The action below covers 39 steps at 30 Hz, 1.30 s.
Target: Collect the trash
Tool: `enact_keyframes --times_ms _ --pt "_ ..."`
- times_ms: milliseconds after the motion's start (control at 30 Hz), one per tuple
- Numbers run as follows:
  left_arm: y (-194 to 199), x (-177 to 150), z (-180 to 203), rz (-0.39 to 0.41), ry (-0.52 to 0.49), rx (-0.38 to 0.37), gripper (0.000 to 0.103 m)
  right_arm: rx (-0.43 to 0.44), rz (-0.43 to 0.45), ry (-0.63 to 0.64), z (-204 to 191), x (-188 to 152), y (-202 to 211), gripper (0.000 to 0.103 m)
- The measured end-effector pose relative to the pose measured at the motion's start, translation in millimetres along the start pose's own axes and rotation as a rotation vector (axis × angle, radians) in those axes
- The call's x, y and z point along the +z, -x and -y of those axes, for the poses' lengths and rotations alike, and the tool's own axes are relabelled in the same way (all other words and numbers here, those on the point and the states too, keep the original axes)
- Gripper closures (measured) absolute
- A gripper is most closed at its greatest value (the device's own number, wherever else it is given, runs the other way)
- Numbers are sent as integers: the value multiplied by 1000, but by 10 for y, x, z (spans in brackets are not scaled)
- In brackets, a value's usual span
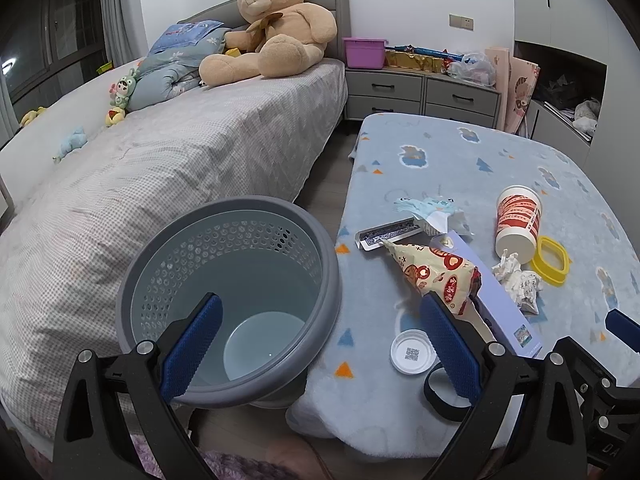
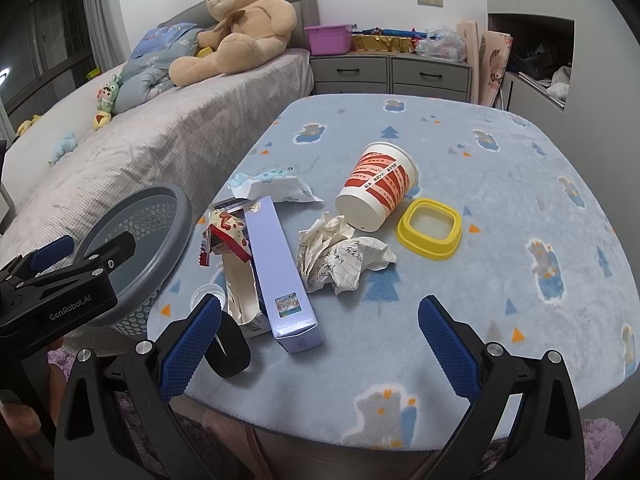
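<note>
**Trash spread on the table, bin waiting at its left edge**

Nearest the cameras, both grippers are held spread and empty: the left gripper [image 1: 320,344] is poised over the gap between bin and table, and the right gripper [image 2: 320,344] is poised above the near edge of the table [image 2: 500,208], nothing between its fingers [image 2: 448,348].

Just beyond the left fingers, a white lid [image 1: 413,351] and a black band [image 2: 228,350] are seen at the table's near left corner. The grey bin [image 1: 228,300] stands off the table's left edge, beside the bed [image 1: 160,168]; only a pale disc is visible at its bottom.

Further in, a purple carton [image 2: 280,264] lies flat, with a torn snack wrapper [image 2: 226,236] touching its left side. A crumpled paper ball [image 2: 340,256] sits just right of the carton. Behind it, a red-and-white paper cup [image 2: 378,186] lies tipped on its side, touching a yellow square ring [image 2: 429,229]. A tissue packet [image 2: 276,188] and a small dark card box [image 1: 390,234] lie at the far left of the pile.

Collection is judged to be at its start, with every piece on the table. A descent of the right gripper onto the paper ball is judged the likeliest next move, followed by a closing of the fingers and a carry leftward over the bin's rim.
</note>
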<state>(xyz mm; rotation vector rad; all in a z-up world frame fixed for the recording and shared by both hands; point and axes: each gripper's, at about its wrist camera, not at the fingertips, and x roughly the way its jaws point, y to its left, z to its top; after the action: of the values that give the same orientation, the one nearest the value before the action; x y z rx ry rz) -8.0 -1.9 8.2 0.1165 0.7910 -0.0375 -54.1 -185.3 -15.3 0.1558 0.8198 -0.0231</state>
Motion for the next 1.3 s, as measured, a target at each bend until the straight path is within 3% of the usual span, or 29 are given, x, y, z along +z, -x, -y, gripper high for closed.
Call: enact_keyframes --times_ms 1300 --pt "-65 -52 81 -5 -24 4 8 -10 -6 -13 82 -9 -27 6"
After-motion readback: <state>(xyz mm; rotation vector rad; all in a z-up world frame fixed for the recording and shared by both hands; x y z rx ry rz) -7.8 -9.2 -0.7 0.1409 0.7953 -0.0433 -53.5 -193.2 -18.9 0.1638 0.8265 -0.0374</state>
